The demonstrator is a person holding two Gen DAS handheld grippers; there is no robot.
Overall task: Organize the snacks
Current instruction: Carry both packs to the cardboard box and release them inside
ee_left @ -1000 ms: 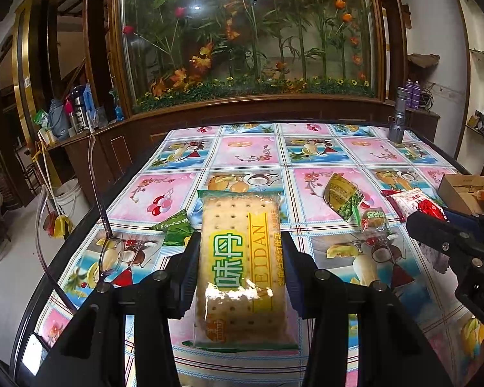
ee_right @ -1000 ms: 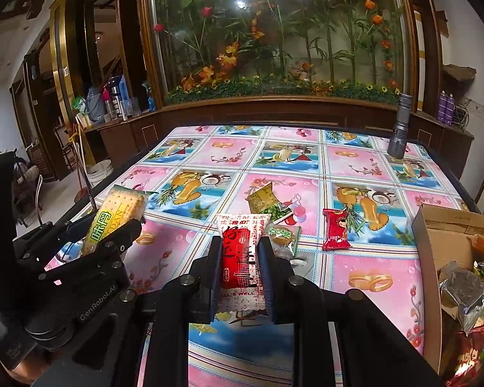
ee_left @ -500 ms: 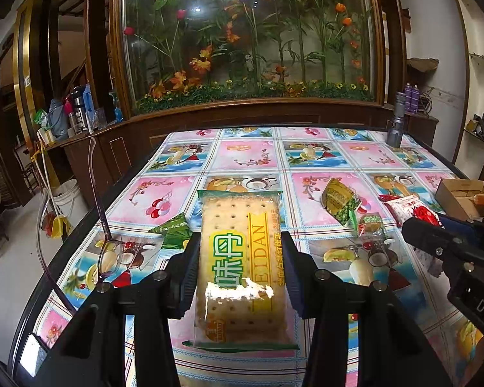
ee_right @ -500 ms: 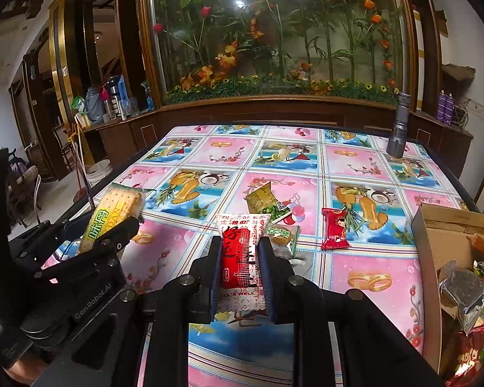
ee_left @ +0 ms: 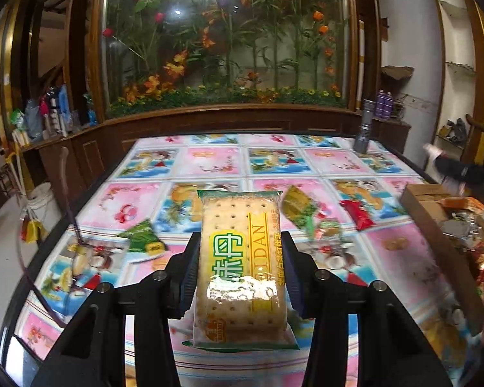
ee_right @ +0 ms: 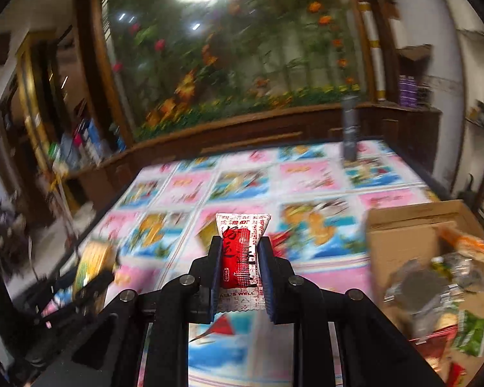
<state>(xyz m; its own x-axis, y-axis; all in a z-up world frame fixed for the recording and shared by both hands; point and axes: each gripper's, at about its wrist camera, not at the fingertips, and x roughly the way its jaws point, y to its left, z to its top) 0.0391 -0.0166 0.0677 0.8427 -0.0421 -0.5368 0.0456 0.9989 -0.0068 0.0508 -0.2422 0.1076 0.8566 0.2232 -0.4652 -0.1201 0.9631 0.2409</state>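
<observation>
My left gripper [ee_left: 240, 267] is shut on a long cracker packet [ee_left: 238, 258] with green and yellow print, held above the patterned table. My right gripper [ee_right: 240, 258] is shut on a red and white snack packet [ee_right: 240, 251], lifted off the table. A cardboard box [ee_right: 400, 242] with several snacks inside stands at the right; it also shows in the left wrist view [ee_left: 435, 225]. Loose packets lie on the table: a green one [ee_left: 145, 238], a yellow-green one [ee_left: 298, 208] and a red one [ee_left: 358, 214]. The left gripper with its cracker packet shows in the right wrist view [ee_right: 92, 266].
A grey flashlight [ee_left: 363, 129] stands upright at the table's far right. A wooden ledge with a flower display runs behind the table. A white bucket [ee_left: 40, 200] and a hose are on the floor to the left.
My right gripper has lifted the red and white packet off the table and swung right toward the box; its view is blurred. My left gripper has moved right with the cracker packet.
</observation>
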